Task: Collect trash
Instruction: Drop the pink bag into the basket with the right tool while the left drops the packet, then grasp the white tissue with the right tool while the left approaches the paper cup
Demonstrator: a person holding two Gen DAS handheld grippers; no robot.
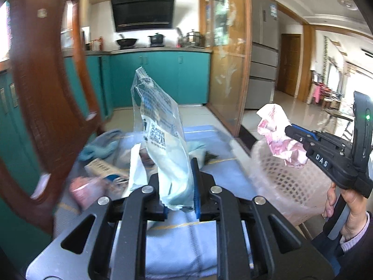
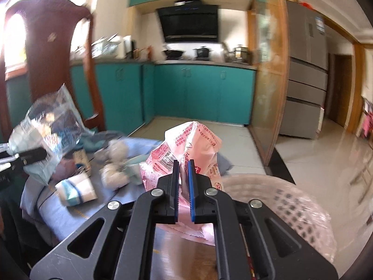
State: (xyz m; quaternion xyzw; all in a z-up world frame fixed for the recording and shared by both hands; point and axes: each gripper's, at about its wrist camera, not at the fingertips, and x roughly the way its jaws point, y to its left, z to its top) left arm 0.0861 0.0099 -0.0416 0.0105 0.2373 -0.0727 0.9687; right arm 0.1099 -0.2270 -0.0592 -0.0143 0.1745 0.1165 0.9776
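Note:
My left gripper [image 1: 178,170] is shut on a clear plastic wrapper [image 1: 160,126] with blue print and a QR code; the wrapper stands up above the table. My right gripper [image 2: 184,163] is shut on a crumpled pink wrapper [image 2: 191,144]. In the left wrist view the right gripper [image 1: 288,131] holds that pink wrapper [image 1: 279,137] above a pale pink mesh basket [image 1: 286,177]. In the right wrist view the left gripper [image 2: 44,154] holds the clear wrapper [image 2: 46,135] at the left, and the basket [image 2: 291,200] sits low right.
More litter lies on the light blue cloth [image 1: 223,170]: a small carton [image 2: 81,158], a paper cup [image 2: 77,190], crumpled tissues [image 2: 114,163], a pink packet [image 1: 81,189]. A brown wooden chair [image 1: 44,86] stands close at the left. Teal cabinets [image 2: 186,93] are behind.

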